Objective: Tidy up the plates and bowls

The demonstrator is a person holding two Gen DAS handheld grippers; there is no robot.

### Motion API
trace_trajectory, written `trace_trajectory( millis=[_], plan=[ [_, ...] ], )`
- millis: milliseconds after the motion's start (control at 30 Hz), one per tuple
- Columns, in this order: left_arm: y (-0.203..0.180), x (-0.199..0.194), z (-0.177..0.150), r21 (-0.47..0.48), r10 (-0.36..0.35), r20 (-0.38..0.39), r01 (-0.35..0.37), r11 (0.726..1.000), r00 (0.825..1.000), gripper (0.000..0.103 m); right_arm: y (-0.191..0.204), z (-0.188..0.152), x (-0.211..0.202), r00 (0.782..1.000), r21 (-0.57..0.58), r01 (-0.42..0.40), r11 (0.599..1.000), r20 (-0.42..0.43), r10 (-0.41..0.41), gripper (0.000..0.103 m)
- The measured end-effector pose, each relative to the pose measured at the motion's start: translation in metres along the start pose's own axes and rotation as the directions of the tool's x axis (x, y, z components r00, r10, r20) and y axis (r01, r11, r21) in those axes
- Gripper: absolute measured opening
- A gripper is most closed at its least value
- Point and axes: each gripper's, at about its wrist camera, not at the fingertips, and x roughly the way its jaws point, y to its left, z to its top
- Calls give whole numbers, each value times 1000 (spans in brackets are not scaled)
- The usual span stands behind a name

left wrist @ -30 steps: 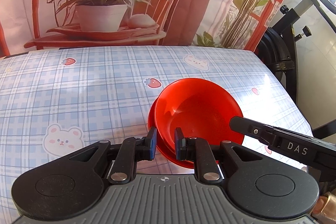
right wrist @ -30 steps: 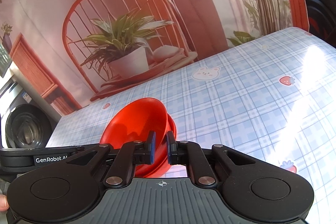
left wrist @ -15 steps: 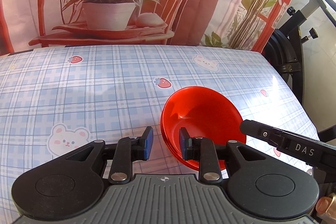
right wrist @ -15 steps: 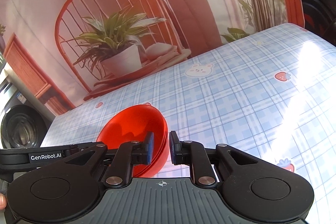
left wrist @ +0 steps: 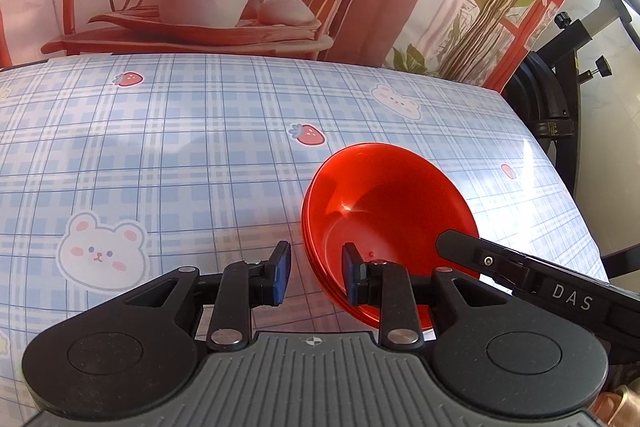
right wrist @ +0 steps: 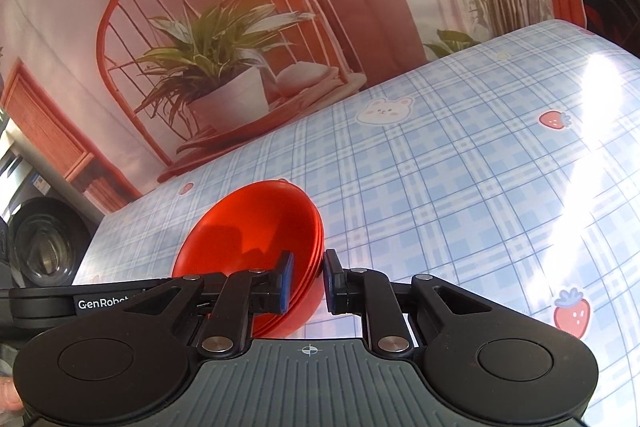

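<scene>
Both grippers straddle red bowls' rim, parted

Glossy red bowls sit nested in a stack of about 3, upright on the blue plaid tablecloth.

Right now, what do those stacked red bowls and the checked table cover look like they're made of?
Red bowls: probably glossy plastic; thin nested rims and sharp highlights inside, though glazed melamine can't be ruled out. Table cover: looks like smooth printed vinyl or oilcloth; it throws strong sun glare and lies flat without fabric weave. Left gripper and right gripper both straddle the rims with jaws apart.
</scene>
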Motion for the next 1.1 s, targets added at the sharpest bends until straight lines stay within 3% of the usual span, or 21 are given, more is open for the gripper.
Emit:
trace_trajectory(
  millis=[333,733,1100],
  plan=[
    [-4,-18,2,16,-23,46,23,1000,999,27,7,5,-10,999,-6,-21,1000,25,21,15],
    [-13,-79,5,29,-25,139,21,999,990,27,35,18,-48,994,-35,-66,997,89,69,15],
    [-7,-131,-13,23,-26,195,22,1000,980,27,65,3,-79,988,-52,-101,994,109,106,15]
  ],
)
